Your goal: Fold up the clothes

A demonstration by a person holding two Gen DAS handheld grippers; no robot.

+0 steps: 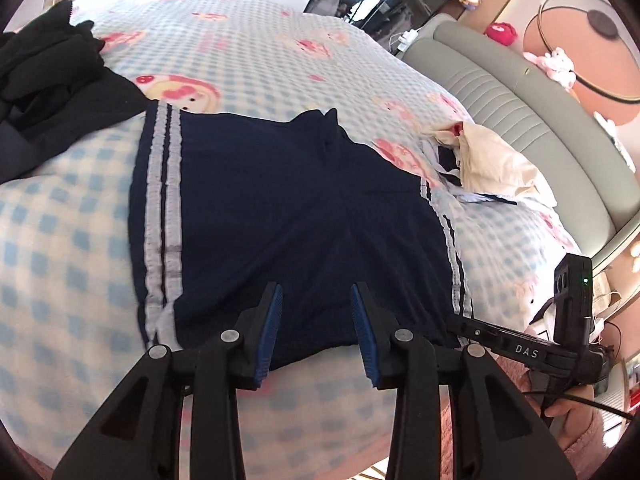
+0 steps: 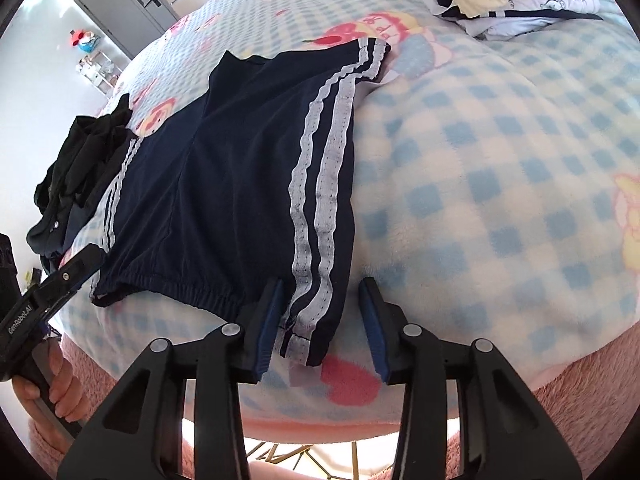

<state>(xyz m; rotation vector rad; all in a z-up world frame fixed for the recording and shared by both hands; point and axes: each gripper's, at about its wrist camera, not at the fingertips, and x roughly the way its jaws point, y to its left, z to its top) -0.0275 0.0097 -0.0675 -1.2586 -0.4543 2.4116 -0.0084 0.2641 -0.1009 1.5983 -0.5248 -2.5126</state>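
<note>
The navy shorts (image 2: 224, 184) with white side stripes lie spread flat on the checked bedspread (image 2: 500, 200), waistband toward me, not yet folded. My right tool (image 2: 322, 320) is spread, straddling the near striped corner of the waistband without pinching it. My left tool (image 1: 316, 328) is spread over the waistband's middle, empty. A black garment heap (image 1: 44, 76) and a cream pile (image 1: 492, 164) flank the shorts; I'd judge the black heap is still waiting.
</note>
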